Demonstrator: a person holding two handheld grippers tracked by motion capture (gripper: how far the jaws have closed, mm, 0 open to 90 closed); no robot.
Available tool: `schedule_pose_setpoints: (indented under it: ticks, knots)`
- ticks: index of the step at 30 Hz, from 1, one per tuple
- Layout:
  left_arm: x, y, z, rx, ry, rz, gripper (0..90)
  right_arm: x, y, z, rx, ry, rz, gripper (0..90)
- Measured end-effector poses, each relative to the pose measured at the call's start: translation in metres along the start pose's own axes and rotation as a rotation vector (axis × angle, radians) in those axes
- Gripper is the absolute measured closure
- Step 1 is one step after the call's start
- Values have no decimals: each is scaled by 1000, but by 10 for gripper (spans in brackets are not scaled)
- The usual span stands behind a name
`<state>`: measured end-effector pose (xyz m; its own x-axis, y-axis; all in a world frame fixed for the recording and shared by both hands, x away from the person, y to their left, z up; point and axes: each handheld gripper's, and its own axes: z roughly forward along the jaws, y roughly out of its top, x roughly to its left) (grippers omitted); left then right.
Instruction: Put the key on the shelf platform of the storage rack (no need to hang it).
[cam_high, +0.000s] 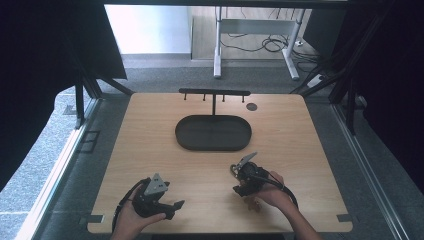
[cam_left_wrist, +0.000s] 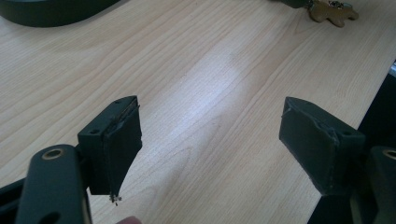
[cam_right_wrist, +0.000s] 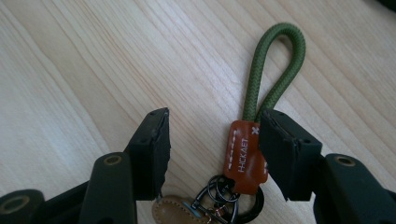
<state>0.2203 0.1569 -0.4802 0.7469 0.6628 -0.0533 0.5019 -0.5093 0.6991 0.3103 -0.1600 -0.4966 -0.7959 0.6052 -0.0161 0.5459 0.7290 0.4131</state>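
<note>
A keychain lies flat on the wooden table (cam_right_wrist: 84, 70). It has an olive-green cord loop (cam_right_wrist: 275, 70), an orange leather tag (cam_right_wrist: 243, 158), dark metal rings (cam_right_wrist: 224, 200) and a tan leather piece (cam_right_wrist: 170, 210). My right gripper (cam_right_wrist: 214, 116) is open and low over it. The tag and the cord's base lie between the jaws, close against the right-hand pad (cam_right_wrist: 280, 149), while the left-hand pad stands clear. In the high view the right gripper (cam_high: 235, 179) is at the front right of centre. My left gripper (cam_left_wrist: 210, 102) (cam_high: 175, 209) is open over bare wood at the front left.
A black oval tray (cam_high: 213, 133) sits mid-table, with a thin black T-shaped hook rack (cam_high: 214, 93) rising behind it. A small dark disc (cam_high: 251, 106) lies at the back right. The left gripper view catches the tray's edge (cam_left_wrist: 51, 11) and the tan leather piece (cam_left_wrist: 334, 11).
</note>
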Motion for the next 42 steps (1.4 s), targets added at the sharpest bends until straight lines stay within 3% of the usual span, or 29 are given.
schedule_pose_setpoints:
  ticks: [14,18,23,33,42]
  knots:
    - [-2,0,3,8,-5,4,216,-9,-10,7,36,-30,32,510]
    - [-3,0,5,11,-7,4,216,-12,-12,6,34,-17,48,609]
    - [-3,0,4,10,-7,5,216,-13,-12,5,36,-8,57,658]
    - [4,-1,-3,-6,11,-10,216,-13,-11,2,29,9,47,669]
    - [6,-1,-6,-15,17,-18,216,-10,-7,-18,-17,14,43,671]
